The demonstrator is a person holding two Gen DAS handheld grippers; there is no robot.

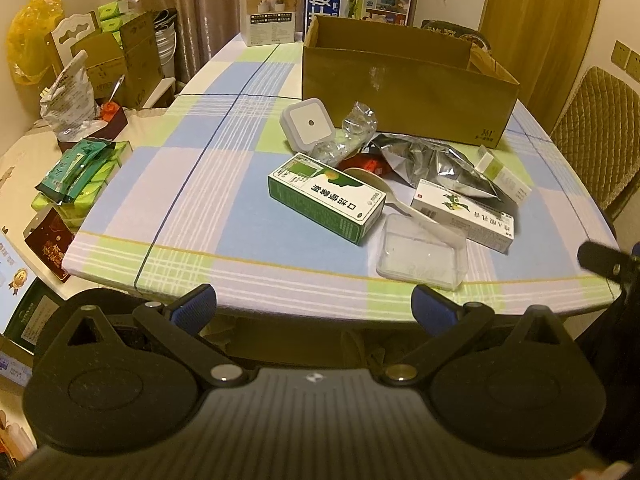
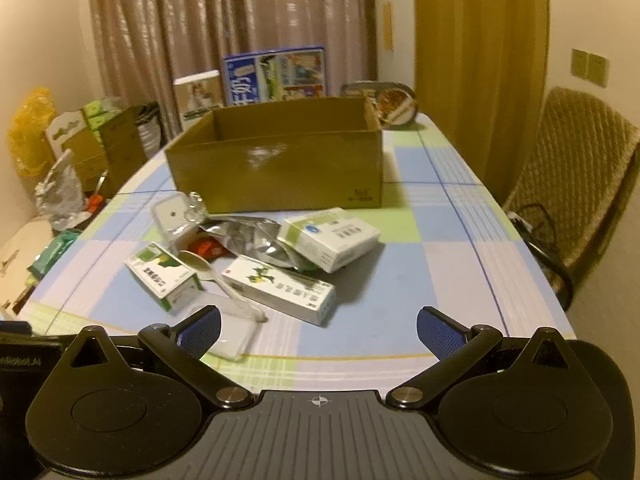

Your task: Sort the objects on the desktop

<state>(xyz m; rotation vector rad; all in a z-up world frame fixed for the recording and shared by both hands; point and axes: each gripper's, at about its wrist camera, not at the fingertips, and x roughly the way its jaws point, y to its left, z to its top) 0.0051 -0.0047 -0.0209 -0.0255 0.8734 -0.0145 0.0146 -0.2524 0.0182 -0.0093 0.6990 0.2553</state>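
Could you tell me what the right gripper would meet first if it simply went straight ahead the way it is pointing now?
Probably the white carton with the bird picture: it lies just beyond the open right gripper, slightly left of centre. The clear plastic tray sits nearer but off by the left finger. Depth is hard to judge here.

Warm, yellowish indoor light fills the room, dim toward the corners. A pale glare patch sits on the front wall of the cardboard box (image 2: 276, 168), and the foil bag (image 1: 436, 164) glints. Soft shadows pool beside the medicine boxes (image 2: 280, 288). Both views bow strongly at the edges with black corners; the right view looks slightly blurred.
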